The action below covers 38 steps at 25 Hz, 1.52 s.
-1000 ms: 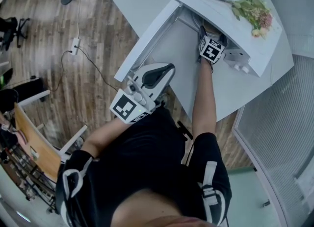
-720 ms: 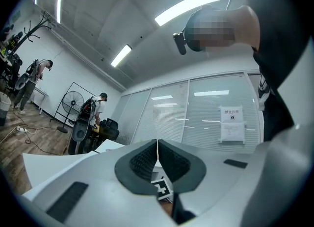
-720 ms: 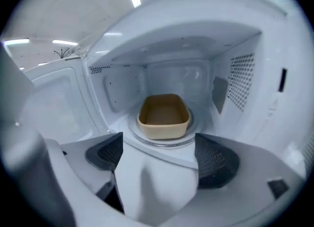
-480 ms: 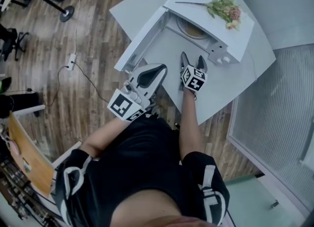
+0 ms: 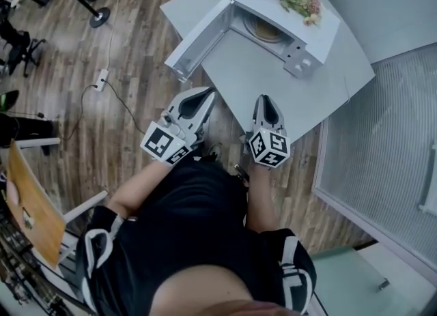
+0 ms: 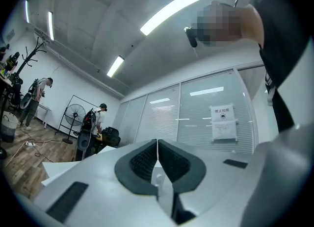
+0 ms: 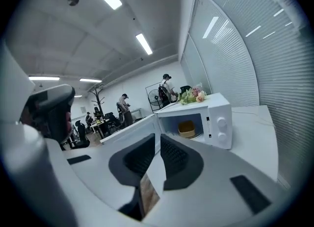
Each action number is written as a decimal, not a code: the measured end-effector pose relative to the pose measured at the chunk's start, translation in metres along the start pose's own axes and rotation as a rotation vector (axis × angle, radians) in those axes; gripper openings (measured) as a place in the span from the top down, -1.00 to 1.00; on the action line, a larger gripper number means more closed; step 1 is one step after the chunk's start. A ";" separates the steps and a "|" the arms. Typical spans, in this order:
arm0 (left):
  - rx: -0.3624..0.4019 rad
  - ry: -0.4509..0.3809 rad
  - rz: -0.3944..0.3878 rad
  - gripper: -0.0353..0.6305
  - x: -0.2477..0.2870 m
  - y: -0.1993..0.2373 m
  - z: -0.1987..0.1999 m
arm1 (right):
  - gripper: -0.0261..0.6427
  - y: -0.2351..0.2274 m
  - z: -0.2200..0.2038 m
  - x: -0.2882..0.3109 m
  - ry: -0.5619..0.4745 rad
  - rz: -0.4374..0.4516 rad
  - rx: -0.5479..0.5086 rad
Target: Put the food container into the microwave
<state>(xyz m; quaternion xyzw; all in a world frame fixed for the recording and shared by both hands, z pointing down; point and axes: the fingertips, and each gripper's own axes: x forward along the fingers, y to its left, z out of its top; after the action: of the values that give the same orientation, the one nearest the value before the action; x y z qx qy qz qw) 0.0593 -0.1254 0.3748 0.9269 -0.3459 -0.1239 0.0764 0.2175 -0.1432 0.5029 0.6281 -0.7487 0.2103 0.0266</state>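
Note:
The white microwave [image 5: 290,35] stands at the far end of the white table [image 5: 273,96], its door [image 5: 198,35] swung open to the left. The tan food container [image 5: 265,31] sits inside the cavity; in the right gripper view the container [image 7: 186,129] shows through the opening of the microwave [image 7: 218,115]. My right gripper [image 5: 265,99] hovers over the table's near edge, well short of the microwave, shut and empty. My left gripper [image 5: 203,94] hangs beside it, off the table's left edge, also shut with nothing held. In each gripper view the jaws meet: left gripper [image 6: 157,145], right gripper [image 7: 159,140].
A bunch of flowers [image 5: 300,1] lies on top of the microwave. A power strip with its cable [image 5: 102,76] is on the wood floor at left, near a wooden chair [image 5: 34,205]. A glass partition [image 5: 382,123] runs along the right. People stand far off in the room.
My right gripper has drawn back out of the microwave to the table's near edge, empty, and the container stays inside. The left gripper has shifted back slightly.

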 end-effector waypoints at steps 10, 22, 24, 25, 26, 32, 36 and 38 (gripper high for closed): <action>-0.012 -0.001 0.001 0.81 -0.041 0.011 0.010 | 0.85 0.052 0.013 -0.057 -0.054 -0.078 -0.058; -0.034 0.021 -0.045 0.81 -0.063 0.026 0.004 | 0.85 0.086 0.009 -0.065 -0.064 -0.093 -0.085; -0.032 0.019 -0.048 0.81 -0.066 0.027 0.006 | 0.85 0.089 0.011 -0.065 -0.069 -0.097 -0.095; -0.027 0.018 -0.048 0.81 -0.067 0.028 0.006 | 0.85 0.091 0.012 -0.064 -0.073 -0.097 -0.099; -0.022 0.019 -0.047 0.81 -0.068 0.030 0.005 | 0.85 0.093 0.013 -0.063 -0.077 -0.097 -0.102; -0.033 0.027 -0.046 0.81 -0.073 0.039 0.007 | 0.85 0.100 0.010 -0.058 -0.069 -0.099 -0.101; -0.038 0.032 -0.044 0.81 -0.077 0.045 0.006 | 0.85 0.105 0.008 -0.056 -0.064 -0.103 -0.104; -0.043 0.033 -0.044 0.81 -0.079 0.045 0.006 | 0.85 0.107 0.007 -0.056 -0.061 -0.102 -0.104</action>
<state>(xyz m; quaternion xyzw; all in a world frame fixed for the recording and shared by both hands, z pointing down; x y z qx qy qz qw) -0.0283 -0.1075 0.3931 0.9343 -0.3215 -0.1176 0.0993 0.1287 -0.0807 0.4491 0.6694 -0.7261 0.1500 0.0471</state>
